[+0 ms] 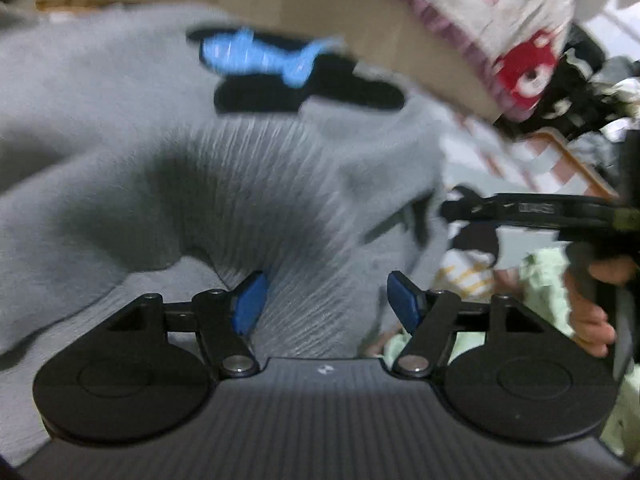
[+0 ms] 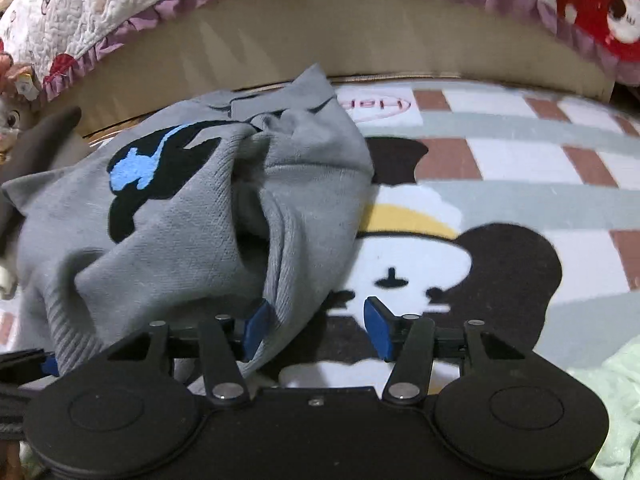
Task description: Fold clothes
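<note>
A crumpled grey sweater (image 1: 120, 120) (image 2: 180, 240) with a blue dinosaur on a black patch (image 2: 136, 172) lies on a patterned blanket. In the blurred left wrist view my left gripper (image 1: 326, 304) stands open over the sweater's ribbed hem (image 1: 304, 216), with the cloth lying between the blue pads (image 1: 250, 304) and neither pad pressing on it. My right gripper (image 2: 318, 328) is open at the sweater's right lower edge. Its left pad (image 2: 258, 330) lies against the cloth and its right pad (image 2: 378, 328) is over the bare blanket. A hand (image 1: 592, 312) holds the other gripper at the right.
The checked blanket (image 2: 500, 160) with a cartoon figure spreads to the right. A quilted cover (image 2: 120, 12) with red bears and a purple frill hangs over a beige edge (image 2: 320, 40) behind. Pale green cloth (image 2: 616, 400) lies at the lower right. A heap of clothes (image 1: 600, 80) sits far right.
</note>
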{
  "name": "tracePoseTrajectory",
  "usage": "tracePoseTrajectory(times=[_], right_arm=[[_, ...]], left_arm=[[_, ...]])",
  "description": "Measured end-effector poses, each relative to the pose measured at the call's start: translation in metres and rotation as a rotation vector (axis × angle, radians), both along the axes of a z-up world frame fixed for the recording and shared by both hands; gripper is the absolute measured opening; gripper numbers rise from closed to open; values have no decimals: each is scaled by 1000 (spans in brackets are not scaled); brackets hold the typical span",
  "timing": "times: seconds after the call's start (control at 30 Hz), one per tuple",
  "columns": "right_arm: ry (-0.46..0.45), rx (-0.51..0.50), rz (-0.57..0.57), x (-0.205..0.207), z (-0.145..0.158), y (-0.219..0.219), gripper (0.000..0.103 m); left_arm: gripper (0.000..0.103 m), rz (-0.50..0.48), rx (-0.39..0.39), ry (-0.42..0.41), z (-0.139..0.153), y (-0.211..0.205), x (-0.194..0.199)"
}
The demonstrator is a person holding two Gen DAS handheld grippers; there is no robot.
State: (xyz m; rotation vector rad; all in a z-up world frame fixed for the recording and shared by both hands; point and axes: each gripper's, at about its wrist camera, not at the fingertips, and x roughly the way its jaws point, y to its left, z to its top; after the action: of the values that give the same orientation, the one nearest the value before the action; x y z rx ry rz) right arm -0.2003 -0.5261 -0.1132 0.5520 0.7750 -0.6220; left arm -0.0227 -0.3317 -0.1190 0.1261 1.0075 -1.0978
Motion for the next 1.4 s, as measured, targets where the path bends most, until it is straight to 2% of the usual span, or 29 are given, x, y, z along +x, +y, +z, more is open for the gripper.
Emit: tracePoseTrajectory(times=[0.03,0.1,0.23,0.27,0.3,0.33,0.4,0.57,0.63,0.77,0.83,0.93,1.03,1.1,1.17,1.23,1.3,1.4], right_arm=[[-3,-7,2,2,-2,1,58],[-12,22,18,8,-9,-3,58],[30,67,2,19,-26,-7,60],[45,58,1,21,-30,-6,61],[54,8,18,23,-30,-1,59],[69,-53,65,27,-29,3,41],[94,-166,151,35,-28,12,12],[11,-218,139,21,4,-10,10],[-9,-289,123,11,24,-18,9],[-5,-438,94,-5,66,-45,8],[37,-551,108,-5,84,-62,8],[179,-815,200,8,111,-82,8],[265,-1015,284,13,141,-93,8],[351,-1132,354,15,150,-97,10],[452,-1210,430,18,150,-104,11],[467,-1099,413,14,137,-123,30],[451,-933,355,6,115,-144,41],[381,-609,245,-15,76,-172,41]], left_arm=[[3,-14,26,-51,2,-6,0],[5,0,51,-170,15,-4,-1],[5,159,53,-355,51,19,4],[5,187,43,-393,58,23,5],[5,209,32,-429,64,27,5],[5,232,27,-464,68,31,4],[5,257,18,-491,73,32,2],[5,229,2,-551,91,23,-2],[5,237,-14,-577,102,23,-6],[5,263,-72,-582,130,23,-12],[5,255,-102,-587,147,20,-16],[5,230,-196,-544,181,17,-25],[5,196,-284,-493,214,14,-40],[5,184,-327,-431,225,16,-50],[5,189,-352,-350,219,21,-56],[5,216,-333,-261,195,24,-57],[5,257,-269,-207,162,24,-55],[5,329,-188,-97,108,28,-51]])
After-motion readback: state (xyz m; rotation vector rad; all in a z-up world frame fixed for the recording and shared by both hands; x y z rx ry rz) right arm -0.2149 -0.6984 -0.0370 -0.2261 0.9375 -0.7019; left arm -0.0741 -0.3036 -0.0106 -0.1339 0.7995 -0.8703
